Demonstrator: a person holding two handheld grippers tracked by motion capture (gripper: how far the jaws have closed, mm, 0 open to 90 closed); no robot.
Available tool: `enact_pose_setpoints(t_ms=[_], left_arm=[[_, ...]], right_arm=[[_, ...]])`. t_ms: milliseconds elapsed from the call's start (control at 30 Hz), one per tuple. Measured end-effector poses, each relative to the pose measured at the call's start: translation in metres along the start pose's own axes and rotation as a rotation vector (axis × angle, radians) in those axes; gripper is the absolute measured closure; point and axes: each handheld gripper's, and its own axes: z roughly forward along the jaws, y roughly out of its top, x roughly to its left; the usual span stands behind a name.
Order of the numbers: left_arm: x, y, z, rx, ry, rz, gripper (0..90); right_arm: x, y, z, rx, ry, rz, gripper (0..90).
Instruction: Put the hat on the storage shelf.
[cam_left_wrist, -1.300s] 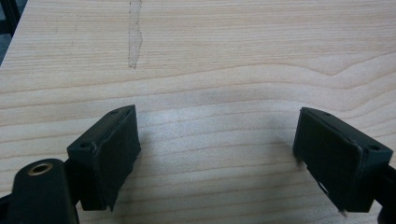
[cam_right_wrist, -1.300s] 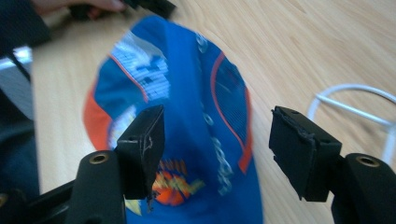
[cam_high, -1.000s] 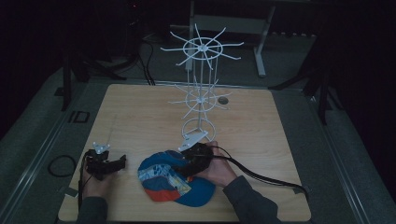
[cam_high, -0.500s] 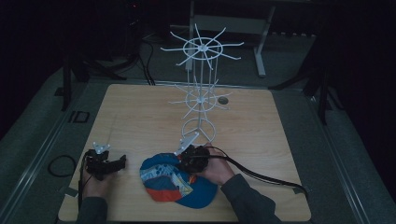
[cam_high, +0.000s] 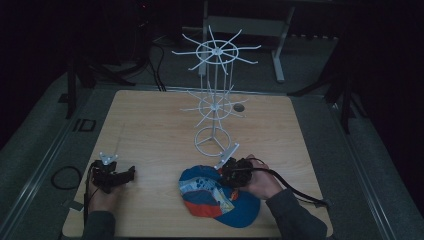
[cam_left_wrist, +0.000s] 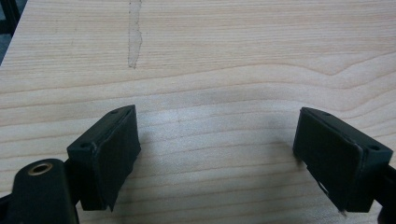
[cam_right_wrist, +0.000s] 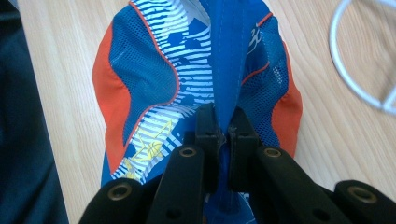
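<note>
A blue, orange and white patterned cap (cam_high: 210, 195) lies near the table's front edge, right of centre. My right gripper (cam_high: 231, 176) is shut on a raised blue fold of the cap (cam_right_wrist: 224, 70); its jaws pinch the cloth (cam_right_wrist: 224, 133) between them. My left gripper (cam_high: 125, 176) rests low at the front left, well apart from the cap. In the left gripper view its jaws (cam_left_wrist: 219, 154) stand wide open over bare wood, with nothing between them.
A white wire rack (cam_high: 215, 85) with two tiers of radial prongs stands at the table's middle, its ring base (cam_high: 212, 137) just behind the cap. The ring's edge (cam_right_wrist: 355, 88) shows in the right gripper view. A small hole (cam_high: 239, 107) lies behind the rack.
The right gripper with the pinched cap has shifted slightly right and toward the front edge. The left gripper has stayed put.
</note>
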Motion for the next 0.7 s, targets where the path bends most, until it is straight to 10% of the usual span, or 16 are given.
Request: enact_pose_setpoints(t_ms=[367,700], left_arm=[[0.0,0.0,0.0,0.0,-0.001,0.0,15.0],[0.0,0.0,0.0,0.0,-0.001,0.001,15.0]], right_arm=[[-0.005,0.018,0.012,0.053,-0.026,0.058,40.9],[-0.014,0.027,0.041,0.132,0.001,0.065,48.5]])
